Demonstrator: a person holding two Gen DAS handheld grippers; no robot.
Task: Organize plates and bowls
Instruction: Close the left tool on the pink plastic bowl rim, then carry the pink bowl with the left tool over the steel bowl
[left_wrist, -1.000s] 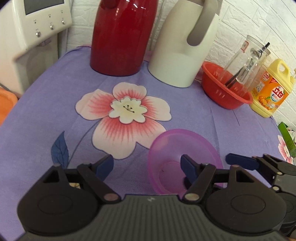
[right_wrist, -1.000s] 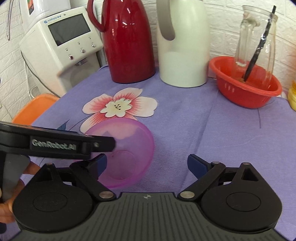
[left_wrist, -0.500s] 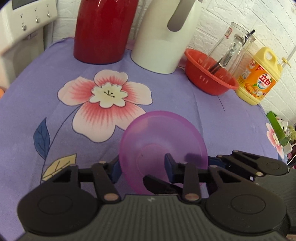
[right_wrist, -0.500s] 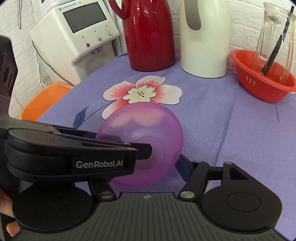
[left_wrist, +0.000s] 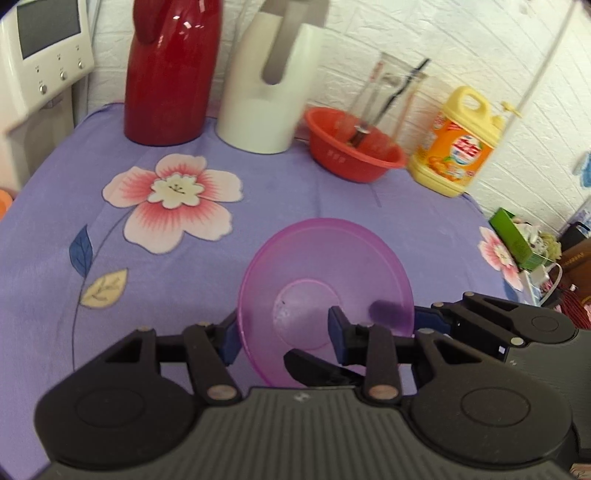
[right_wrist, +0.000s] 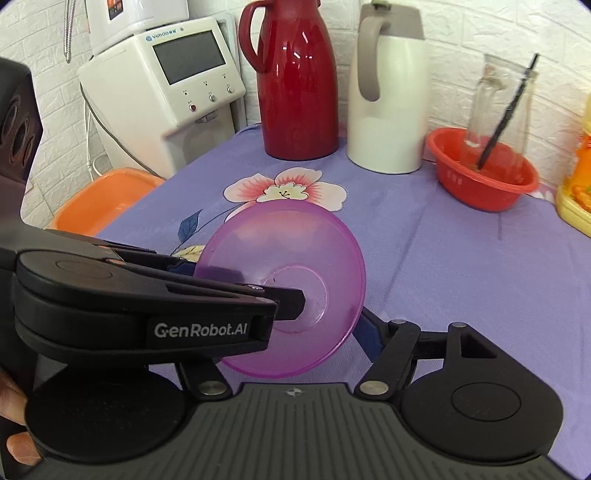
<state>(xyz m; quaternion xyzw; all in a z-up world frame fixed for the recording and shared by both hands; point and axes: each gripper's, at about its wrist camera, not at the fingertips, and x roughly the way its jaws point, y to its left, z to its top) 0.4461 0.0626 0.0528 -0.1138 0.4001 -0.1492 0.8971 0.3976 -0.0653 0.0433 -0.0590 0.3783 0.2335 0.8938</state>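
Left gripper (left_wrist: 282, 330): jaws nearly closed, clamping bowl (left_wrist: 325, 273) wall, bowl tilted. Right gripper (right_wrist: 280, 332): wide open, bowl between fingers, contact unclear.

The bench (right_wrist: 461, 266) is covered by a purple flowered cloth (left_wrist: 184, 229), on which two jugs, a red basin (left_wrist: 354, 155) and a yellow bottle (left_wrist: 458, 144) are stood at the top of the frame.

Translucent purple bowl (left_wrist: 325, 291) tipped on edge, lifted above cloth

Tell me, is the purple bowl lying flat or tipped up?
Tipped up. The purple bowl stands on edge with its open side facing the cameras, its rim pinched by the left hand-held gripper above the purple cloth.
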